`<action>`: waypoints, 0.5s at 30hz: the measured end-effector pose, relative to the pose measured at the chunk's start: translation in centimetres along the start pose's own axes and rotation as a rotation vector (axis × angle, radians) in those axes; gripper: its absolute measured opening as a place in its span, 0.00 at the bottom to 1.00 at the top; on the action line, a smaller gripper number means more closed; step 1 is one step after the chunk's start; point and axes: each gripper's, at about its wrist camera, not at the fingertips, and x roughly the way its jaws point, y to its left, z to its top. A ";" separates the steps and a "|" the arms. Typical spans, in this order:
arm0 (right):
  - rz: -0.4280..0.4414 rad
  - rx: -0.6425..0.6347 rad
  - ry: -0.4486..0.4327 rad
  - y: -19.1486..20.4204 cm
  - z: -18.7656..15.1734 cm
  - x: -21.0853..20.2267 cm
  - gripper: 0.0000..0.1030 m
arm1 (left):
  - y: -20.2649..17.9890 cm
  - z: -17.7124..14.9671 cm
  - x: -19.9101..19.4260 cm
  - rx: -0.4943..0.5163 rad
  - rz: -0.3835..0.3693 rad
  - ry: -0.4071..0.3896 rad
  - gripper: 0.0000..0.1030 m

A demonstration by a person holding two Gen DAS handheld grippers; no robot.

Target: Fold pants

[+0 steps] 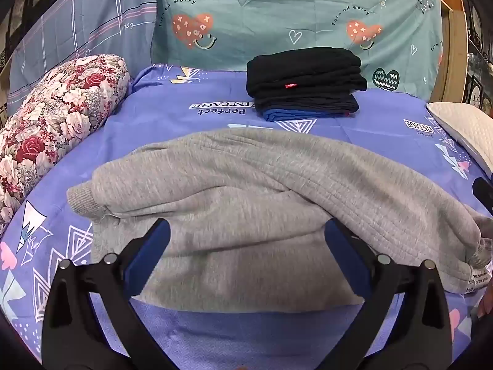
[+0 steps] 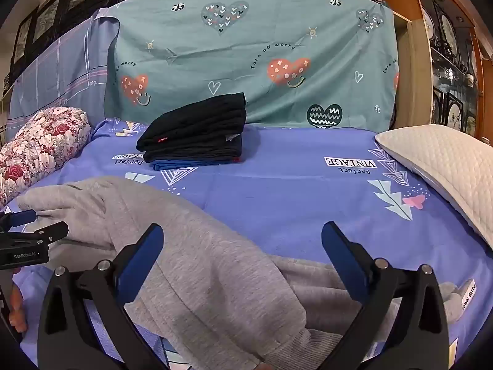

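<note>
Grey pants [image 1: 246, 203] lie rumpled on the bed [image 1: 191, 98], right under both wide-open grippers, left gripper [image 1: 246, 246] and right gripper [image 2: 243, 252], neither holding anything.

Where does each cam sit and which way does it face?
Left wrist: on the left gripper, angled down along open jaws at the grey pants lying partly folded on the blue sheet; a bit of hand at the right edge.
Right wrist: on the right gripper, open jaws over the pants' right end; the left gripper and fingers show at left.
Shared: pants, stack of folded dark clothes, floral bolster, white pillow.
</note>
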 end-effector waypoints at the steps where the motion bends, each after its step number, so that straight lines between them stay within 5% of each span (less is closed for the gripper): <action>1: 0.001 0.002 -0.004 0.0 0.0 -0.1 0.99 | 0.0 0.0 0.0 0.001 0.000 0.002 0.98; 15: 0.002 0.004 -0.009 0.1 0.1 -0.2 0.99 | 0.0 0.0 -0.1 -0.003 -0.002 0.003 0.98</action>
